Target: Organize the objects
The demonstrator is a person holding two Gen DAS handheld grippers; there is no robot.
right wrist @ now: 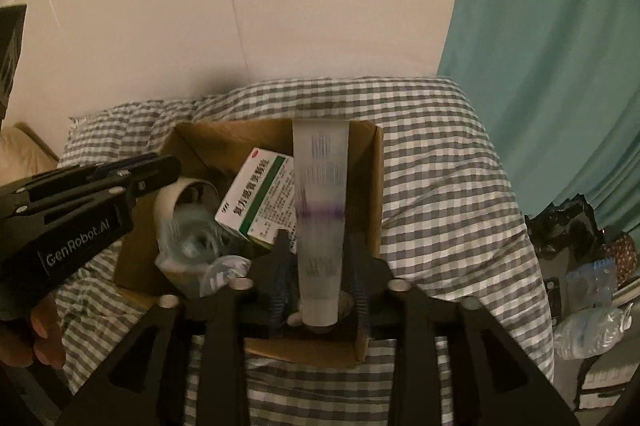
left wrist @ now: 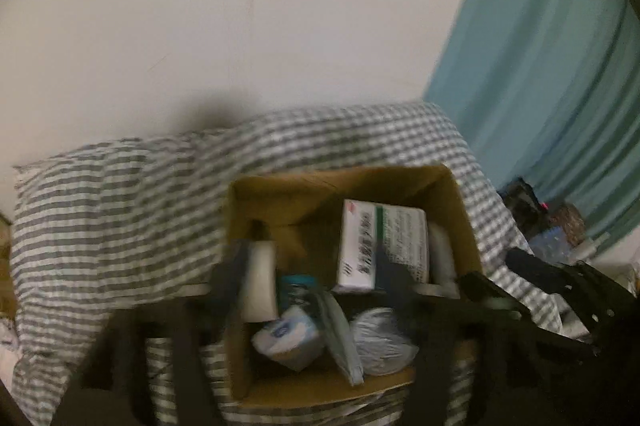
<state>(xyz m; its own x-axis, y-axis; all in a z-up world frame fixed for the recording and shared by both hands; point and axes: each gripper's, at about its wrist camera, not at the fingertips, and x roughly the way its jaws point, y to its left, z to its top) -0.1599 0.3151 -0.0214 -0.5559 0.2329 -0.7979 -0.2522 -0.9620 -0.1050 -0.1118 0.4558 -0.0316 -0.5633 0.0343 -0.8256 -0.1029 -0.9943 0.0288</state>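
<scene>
A cardboard box (right wrist: 372, 193) sits on a bed under a grey checked cover (right wrist: 440, 153), holding a green-striped medicine carton (right wrist: 256, 201), a tape roll (right wrist: 176, 197) and crumpled packets. The right gripper (right wrist: 320, 258) has its fingers either side of a white tube (right wrist: 320, 218), which stands lengthwise over the box toward twelve o'clock; whether they still press it I cannot tell. The left gripper (left wrist: 312, 266), at nine o'clock of the box in the right view, hangs over it with fingers apart and empty.
</scene>
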